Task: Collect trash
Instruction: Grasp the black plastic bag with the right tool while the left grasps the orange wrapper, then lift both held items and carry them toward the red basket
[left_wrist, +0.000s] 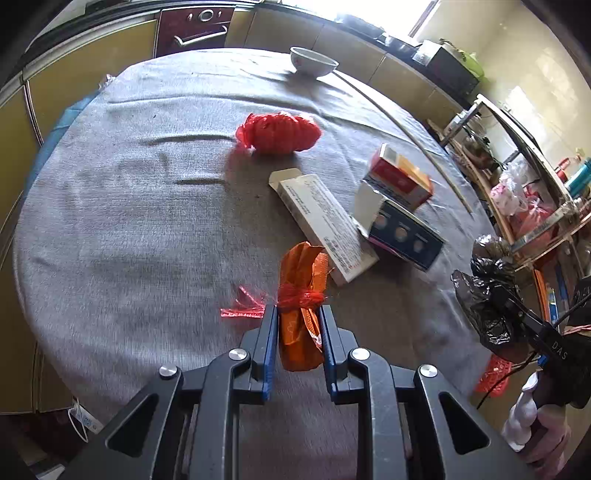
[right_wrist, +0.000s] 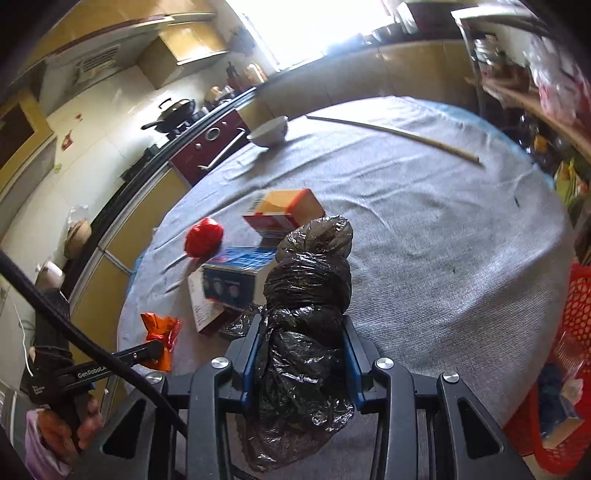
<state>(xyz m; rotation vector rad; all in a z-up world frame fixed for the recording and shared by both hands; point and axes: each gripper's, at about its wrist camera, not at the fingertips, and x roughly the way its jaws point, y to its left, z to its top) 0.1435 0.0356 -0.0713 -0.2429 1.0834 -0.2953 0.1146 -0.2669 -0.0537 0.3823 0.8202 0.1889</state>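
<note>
A white bowl (left_wrist: 314, 61) stands at the bench's (left_wrist: 129, 221) far edge (contents hidden). Left gripper (left_wrist: 298, 314) fingers pinch an orange wrapper (left_wrist: 301, 332) on the bench; right gripper (right_wrist: 301, 332) fingers clamp a black bag (right_wrist: 306, 314). Three cartons (left_wrist: 325, 225) and a red bundle (left_wrist: 279, 133) lie beyond. "GenRobot" marks the left gripper.

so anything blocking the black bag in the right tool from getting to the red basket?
Nothing visible. The right tool is shut on the black bag, and the red basket sits off the table edge to its right, with only bare grey cloth between. The boxes lie on the other side.
</note>
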